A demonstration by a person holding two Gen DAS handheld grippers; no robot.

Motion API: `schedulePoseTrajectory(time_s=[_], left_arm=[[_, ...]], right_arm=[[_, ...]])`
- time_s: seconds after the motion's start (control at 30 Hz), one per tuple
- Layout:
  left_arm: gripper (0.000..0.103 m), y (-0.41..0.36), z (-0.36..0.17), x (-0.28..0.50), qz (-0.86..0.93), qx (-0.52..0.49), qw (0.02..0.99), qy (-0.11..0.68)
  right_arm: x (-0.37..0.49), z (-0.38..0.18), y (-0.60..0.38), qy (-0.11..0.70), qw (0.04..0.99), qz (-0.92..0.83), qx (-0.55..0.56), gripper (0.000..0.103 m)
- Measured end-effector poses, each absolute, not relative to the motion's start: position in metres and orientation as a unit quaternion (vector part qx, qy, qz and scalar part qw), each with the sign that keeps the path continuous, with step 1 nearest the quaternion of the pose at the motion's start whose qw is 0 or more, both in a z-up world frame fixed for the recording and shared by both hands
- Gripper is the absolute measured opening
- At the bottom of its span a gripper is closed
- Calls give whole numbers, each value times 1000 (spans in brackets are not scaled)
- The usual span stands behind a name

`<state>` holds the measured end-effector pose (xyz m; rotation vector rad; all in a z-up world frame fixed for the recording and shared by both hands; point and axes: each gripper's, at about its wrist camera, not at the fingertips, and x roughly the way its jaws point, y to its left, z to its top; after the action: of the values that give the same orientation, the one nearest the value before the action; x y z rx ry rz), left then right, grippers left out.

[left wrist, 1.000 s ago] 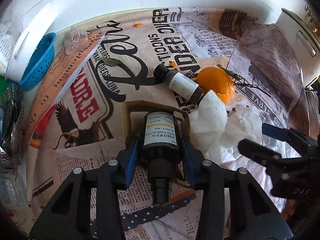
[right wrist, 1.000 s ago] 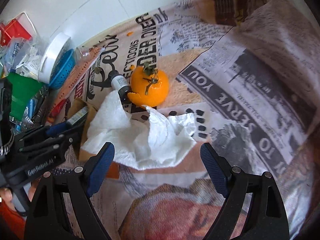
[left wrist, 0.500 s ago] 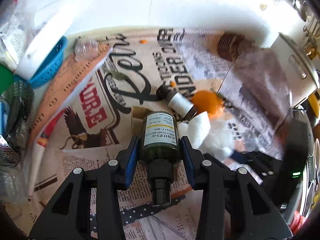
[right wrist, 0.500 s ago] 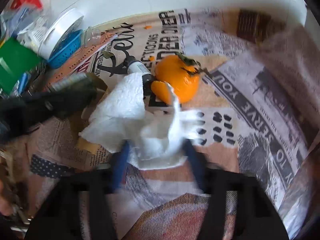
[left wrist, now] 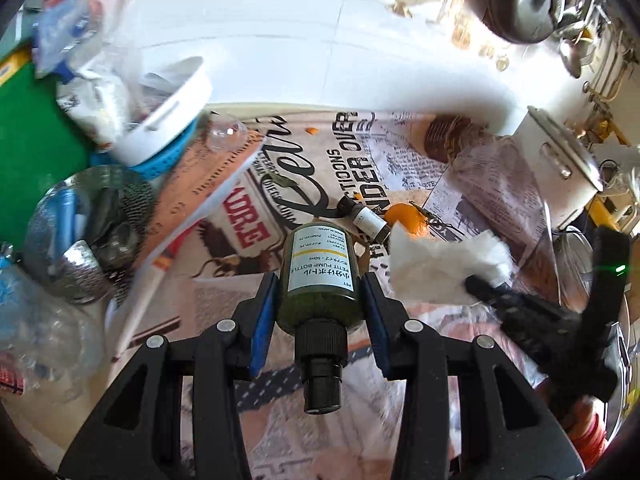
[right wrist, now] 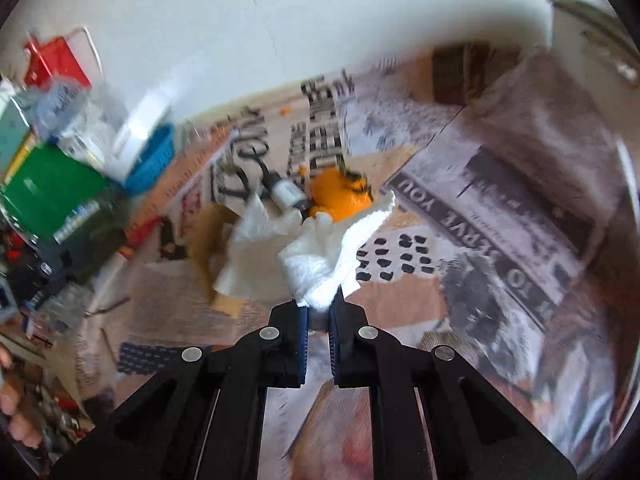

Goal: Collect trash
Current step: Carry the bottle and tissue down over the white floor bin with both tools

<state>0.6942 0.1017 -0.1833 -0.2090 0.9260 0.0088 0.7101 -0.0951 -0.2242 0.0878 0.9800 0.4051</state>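
Newsprint-covered counter [left wrist: 500,184], white wall behind; trash lies scattered on it

1. Left gripper [left wrist: 320,304]: pressed onto a dark pump bottle [left wrist: 320,280], cap toward the camera. A second ago the bottle lay on a cardboard scrap; now it rides clear of the paper. Judged: one piece collected

2. Right gripper [right wrist: 319,312]: a second ago spread wide around the tissue [right wrist: 316,252]; now pinching its near corner, with the rest trailing up and left. Blur suggests a lift under way. Judged: second piece secured

3. Beyond the tissue: small white-labelled bottle [left wrist: 366,220] on its side, touching the orange [left wrist: 404,216]. Both sit untouched, and are likely next

4. Far left: blue basket [left wrist: 168,156] under a white lid [left wrist: 164,112], steel mesh cup [left wrist: 88,232], green box [right wrist: 52,188]. No bin can be made out; where the two pieces go cannot be told
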Motion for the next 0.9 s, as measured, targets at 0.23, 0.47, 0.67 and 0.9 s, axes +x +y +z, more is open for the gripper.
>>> schedulePoseTrajectory(time_s=[0.23,0.47,0.67,0.9], left_arm=[[41,120,-161,633,-22,-102,904,414],[41,116,-138,574,-49,-80,914,394],[41,101,-130,535,-56,-84,913,395],[41,78,-129,487,-45,-102,914,390]], right_arm=[[649,-169,-98,396,901,168,55,8],[578,-128,-98,348,922,159,66,8],[534,-111,-106,343,924,159,62,8],[493,-111,-122,347,919,180,52,8]])
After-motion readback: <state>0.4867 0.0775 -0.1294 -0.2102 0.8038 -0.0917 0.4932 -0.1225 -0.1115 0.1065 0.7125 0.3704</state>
